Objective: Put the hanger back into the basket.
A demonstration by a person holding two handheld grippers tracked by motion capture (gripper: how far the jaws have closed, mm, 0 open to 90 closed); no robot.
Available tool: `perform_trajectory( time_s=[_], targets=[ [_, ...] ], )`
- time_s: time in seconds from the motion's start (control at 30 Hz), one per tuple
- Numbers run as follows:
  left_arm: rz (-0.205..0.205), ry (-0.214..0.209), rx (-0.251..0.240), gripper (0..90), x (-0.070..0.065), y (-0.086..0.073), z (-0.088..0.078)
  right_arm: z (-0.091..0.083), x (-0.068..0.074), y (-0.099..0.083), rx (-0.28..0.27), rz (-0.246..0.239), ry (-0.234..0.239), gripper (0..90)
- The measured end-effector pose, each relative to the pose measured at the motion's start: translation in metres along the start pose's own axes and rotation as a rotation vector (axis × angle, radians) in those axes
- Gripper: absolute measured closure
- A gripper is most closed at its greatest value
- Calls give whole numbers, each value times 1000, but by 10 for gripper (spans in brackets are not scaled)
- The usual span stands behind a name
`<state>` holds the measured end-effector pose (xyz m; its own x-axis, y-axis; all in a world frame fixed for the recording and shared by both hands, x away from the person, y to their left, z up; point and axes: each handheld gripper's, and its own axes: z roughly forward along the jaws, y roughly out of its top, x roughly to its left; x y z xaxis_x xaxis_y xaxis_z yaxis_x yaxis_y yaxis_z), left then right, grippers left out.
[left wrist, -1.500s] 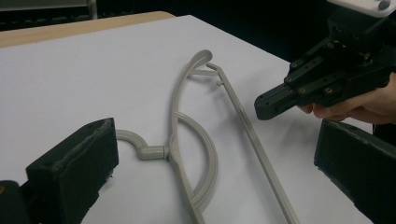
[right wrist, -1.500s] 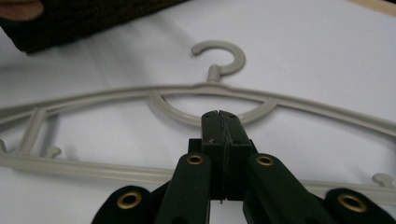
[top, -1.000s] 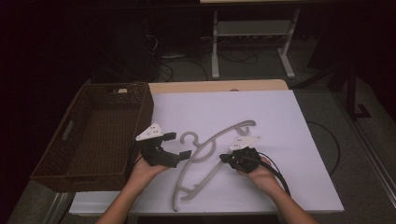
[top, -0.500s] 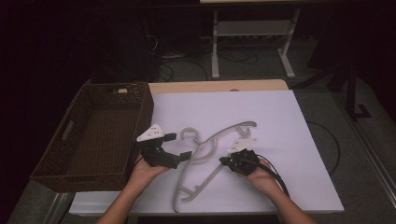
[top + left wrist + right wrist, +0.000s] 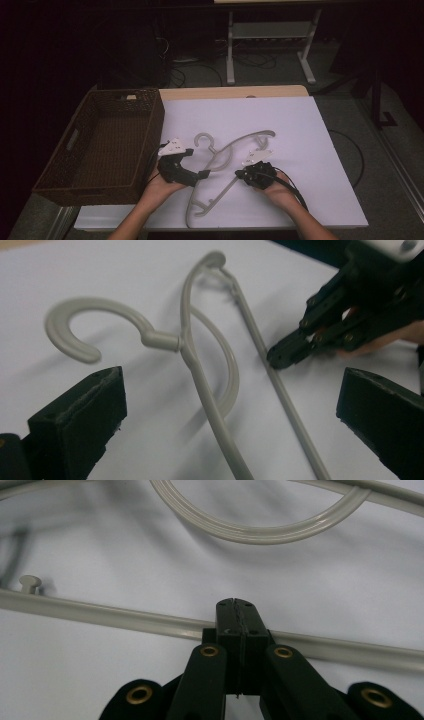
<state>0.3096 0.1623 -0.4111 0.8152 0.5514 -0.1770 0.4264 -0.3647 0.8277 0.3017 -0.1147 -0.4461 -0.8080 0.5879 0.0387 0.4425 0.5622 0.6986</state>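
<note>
The right gripper (image 5: pixel 235 611) has its jaws pressed flat together, tips on or over the straight bar of the hanger (image 5: pixel 125 615); whether the bar is pinched between them cannot be told. In the left gripper view its tips (image 5: pixel 285 354) meet that bar at about 3 o'clock. The left gripper (image 5: pixel 220 405) is wide open, one jaw on each side of the hanger's neck, neither touching it.

In the high view the hanger (image 5: pixel 225 160) lies flat near the middle of the sheet, hook toward 11 o'clock, one end toward 7 o'clock. The left gripper (image 5: pixel 202 174) sits just beside it at 9 o'clock, the right gripper (image 5: pixel 241 175) at 4 o'clock. Both forearms are cut off by the bottom edge.

The sheet (image 5: pixel 280 125) is white and covers a wooden table (image 5: pixel 225 93). A brown wicker basket (image 5: pixel 75 170) stands at the sheet's 9 o'clock edge. Beyond, the room is dark; a pale metal stand (image 5: pixel 270 35) and floor cables (image 5: pixel 190 75) are hard to make out.
</note>
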Motion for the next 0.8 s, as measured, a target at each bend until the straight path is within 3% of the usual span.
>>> perform_trajectory(
  time_s=[0.23,0.6,0.8],
  targets=[
    [4,19,114,2,-2,-7,18,0,0,0,1,-5,-3,895],
    [-22,27,207,227,2,-12,28,0,0,0,0,-3,-3,895],
    [-46,36,223,403,3,-12,30,0,0,0,-1,-2,-3,895]
  ],
)
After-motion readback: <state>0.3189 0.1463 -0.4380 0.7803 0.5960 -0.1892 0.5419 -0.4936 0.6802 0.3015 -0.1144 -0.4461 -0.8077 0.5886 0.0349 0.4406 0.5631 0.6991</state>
